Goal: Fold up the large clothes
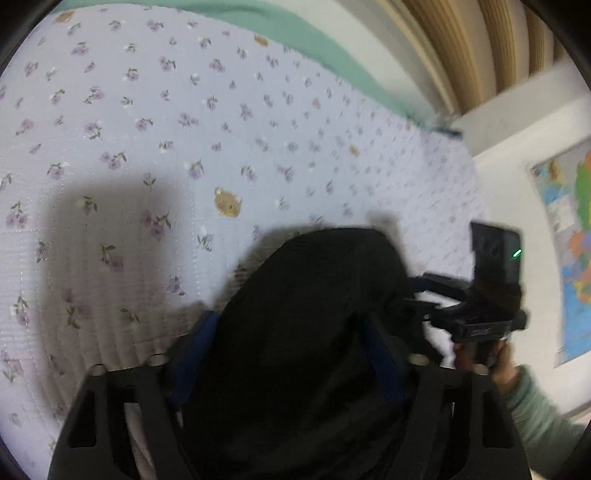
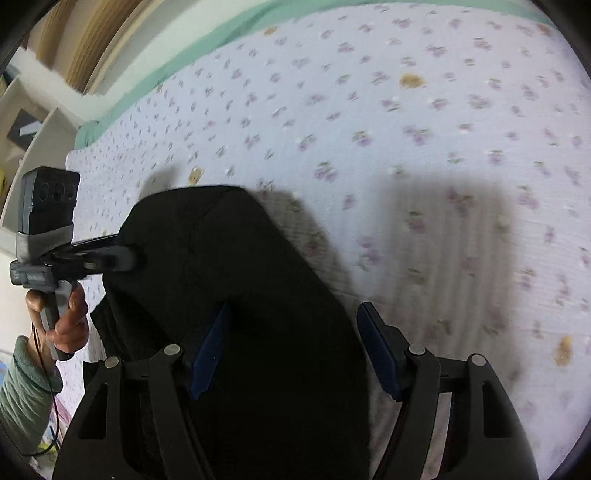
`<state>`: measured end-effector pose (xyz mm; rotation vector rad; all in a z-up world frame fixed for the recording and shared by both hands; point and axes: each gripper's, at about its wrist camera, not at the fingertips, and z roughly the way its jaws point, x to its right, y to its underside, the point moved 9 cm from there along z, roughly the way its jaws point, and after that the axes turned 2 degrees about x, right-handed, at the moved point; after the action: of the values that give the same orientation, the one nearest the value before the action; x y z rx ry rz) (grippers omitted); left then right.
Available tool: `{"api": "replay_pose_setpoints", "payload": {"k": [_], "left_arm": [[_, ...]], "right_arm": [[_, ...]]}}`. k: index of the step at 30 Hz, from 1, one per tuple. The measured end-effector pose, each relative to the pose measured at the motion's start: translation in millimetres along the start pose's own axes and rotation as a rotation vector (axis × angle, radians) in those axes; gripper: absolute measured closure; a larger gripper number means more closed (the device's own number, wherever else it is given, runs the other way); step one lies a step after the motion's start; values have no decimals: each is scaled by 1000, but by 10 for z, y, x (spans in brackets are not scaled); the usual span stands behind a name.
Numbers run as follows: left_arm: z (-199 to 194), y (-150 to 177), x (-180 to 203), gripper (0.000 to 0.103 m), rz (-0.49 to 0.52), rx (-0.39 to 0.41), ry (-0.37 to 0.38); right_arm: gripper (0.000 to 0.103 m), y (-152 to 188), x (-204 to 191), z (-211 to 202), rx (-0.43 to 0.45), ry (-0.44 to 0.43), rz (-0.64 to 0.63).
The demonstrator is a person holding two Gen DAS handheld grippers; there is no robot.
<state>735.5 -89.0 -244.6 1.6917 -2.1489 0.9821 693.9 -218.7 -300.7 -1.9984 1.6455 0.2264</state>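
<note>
Over the bed, one black garment (image 1: 314, 332) hangs bunched between two handheld grippers, above a pale quilted bedspread (image 1: 184, 110) printed with small purple flower sprigs and a few tan bear faces; four such bears show from the left wrist view and about four from the right. From the left wrist view, the left gripper (image 1: 291, 354) has its two blue-padded fingers (image 1: 195, 354) spread apart with the dark cloth filling the gap and draped over them, so whether they truly pinch it cannot be told. From the right wrist view, the right gripper (image 2: 295, 350) also stands fairly wide, two blue pads (image 2: 380, 354) showing, the cloth lying over the left-hand pad and reaching toward the other; its hold cannot be told either. Each camera sees the other tool from the side, its tips buried in the garment. One hand (image 2: 62, 317) in a grey-green sleeve grips the left tool's handle. One mint-green sheet edge (image 1: 314, 33) runs along the far side of the bedspread, beside striped tan curtains (image 1: 480, 44). One coloured wall map (image 1: 569, 240) hangs at the right; its lettering is too blurred to read, and no brand marks are legible anywhere.
</note>
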Motion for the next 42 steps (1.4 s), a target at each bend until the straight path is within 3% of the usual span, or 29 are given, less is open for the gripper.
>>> {"api": "replay_pose_setpoints", "payload": {"k": [1,3,5,9,17,26,31,36,42], "left_arm": [[37,38,1,53,20,-14,-32],[45,78,38,79,59,-15,-52],[-57,113,131,86,91,9,-40],[-365,228,374,90,168,58,-64],[-1171,751,990,90,274,151,-89],[-1927,1863,1761,90,396,198,-126],[-1870,2650,1865,90,425,144,-206],[-1549,3389,1693,87,380,58,-274],[-1131,3985,1373,85,299,-22,-347]], "right_arm": [[42,7,-49,36,1,8,-23],[61,2,-135,20,16,45,-62],[78,2,-233,-78,61,82,-103],[86,95,-511,-350,118,117,-163],[88,625,-1050,-1286,235,145,-238],[88,1780,-1668,-2284,332,160,-309],[88,2578,-1873,-2204,299,215,-334],[88,3310,-1746,-1781,206,223,-292],[78,3841,-1514,-1411,103,219,-194]]}}
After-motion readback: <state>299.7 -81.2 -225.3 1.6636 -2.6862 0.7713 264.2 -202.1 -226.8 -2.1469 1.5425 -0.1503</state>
